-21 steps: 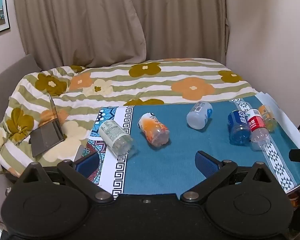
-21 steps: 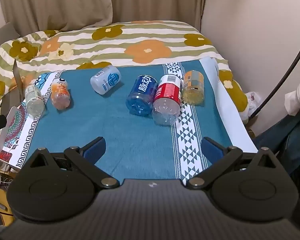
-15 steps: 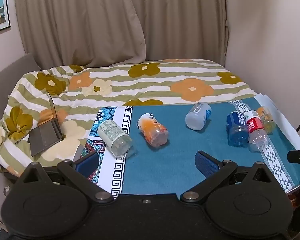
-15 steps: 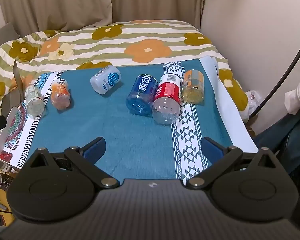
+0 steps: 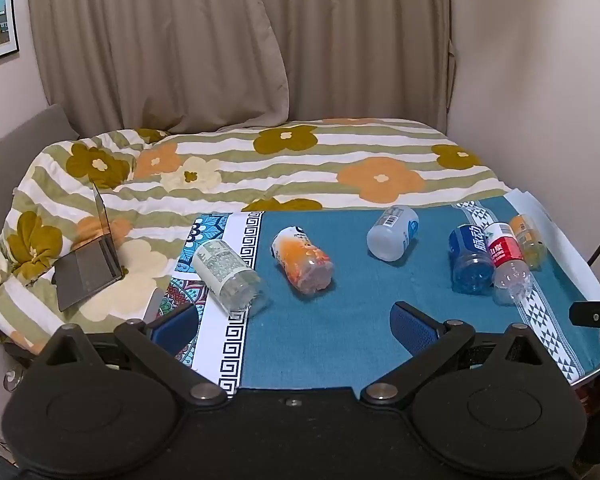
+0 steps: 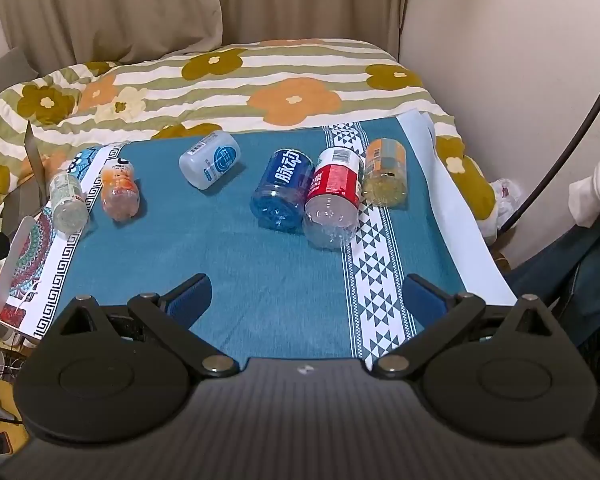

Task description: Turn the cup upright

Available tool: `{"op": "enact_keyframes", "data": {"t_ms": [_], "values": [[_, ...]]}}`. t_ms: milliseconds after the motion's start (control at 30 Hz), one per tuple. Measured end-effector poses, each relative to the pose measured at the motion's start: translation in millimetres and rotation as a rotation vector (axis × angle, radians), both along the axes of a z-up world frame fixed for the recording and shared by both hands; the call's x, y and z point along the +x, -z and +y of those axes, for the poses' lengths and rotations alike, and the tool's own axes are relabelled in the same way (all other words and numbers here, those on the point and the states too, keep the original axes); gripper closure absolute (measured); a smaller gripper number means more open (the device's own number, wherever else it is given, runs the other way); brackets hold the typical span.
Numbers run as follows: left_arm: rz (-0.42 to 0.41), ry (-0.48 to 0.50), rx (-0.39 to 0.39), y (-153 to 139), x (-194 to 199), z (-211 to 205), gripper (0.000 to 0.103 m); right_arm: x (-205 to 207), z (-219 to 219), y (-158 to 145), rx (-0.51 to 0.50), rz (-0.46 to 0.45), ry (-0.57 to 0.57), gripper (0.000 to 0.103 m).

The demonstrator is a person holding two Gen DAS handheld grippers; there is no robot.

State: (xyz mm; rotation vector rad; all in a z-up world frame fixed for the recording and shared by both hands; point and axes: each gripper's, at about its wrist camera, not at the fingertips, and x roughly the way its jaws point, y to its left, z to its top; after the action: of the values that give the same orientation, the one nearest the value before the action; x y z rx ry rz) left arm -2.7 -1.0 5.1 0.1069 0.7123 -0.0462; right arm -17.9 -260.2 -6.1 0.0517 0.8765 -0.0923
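Fingers spread wide on both grippers, left gripper point(image 5: 294, 326) and right gripper point(image 6: 304, 300) empty, low over near edge of tabletop point(image 6: 260, 280). Barely any change from a moment ago — left view drifted slightly, cups untouched. All six lying on sides: clear cup point(image 5: 230, 276) and orange cup point(image 5: 302, 260) left, white cup point(image 6: 210, 159) mid, blue cup point(image 6: 283, 190), red cup point(image 6: 333, 200), yellow cup point(image 6: 385, 172) clustered right. Flowered bed point(image 6: 292, 80) beyond. Judgement — task not started.
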Motion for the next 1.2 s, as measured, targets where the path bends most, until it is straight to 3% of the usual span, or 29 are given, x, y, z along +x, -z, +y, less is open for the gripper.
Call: {"op": "enact_keyframes", "data": {"t_ms": [1200], "values": [[0.002,0.014,-0.006,1.1,2.4,-0.2,0.0,-0.4,5.3,1.9,0.003,0.006,-0.003,0.0]]}}
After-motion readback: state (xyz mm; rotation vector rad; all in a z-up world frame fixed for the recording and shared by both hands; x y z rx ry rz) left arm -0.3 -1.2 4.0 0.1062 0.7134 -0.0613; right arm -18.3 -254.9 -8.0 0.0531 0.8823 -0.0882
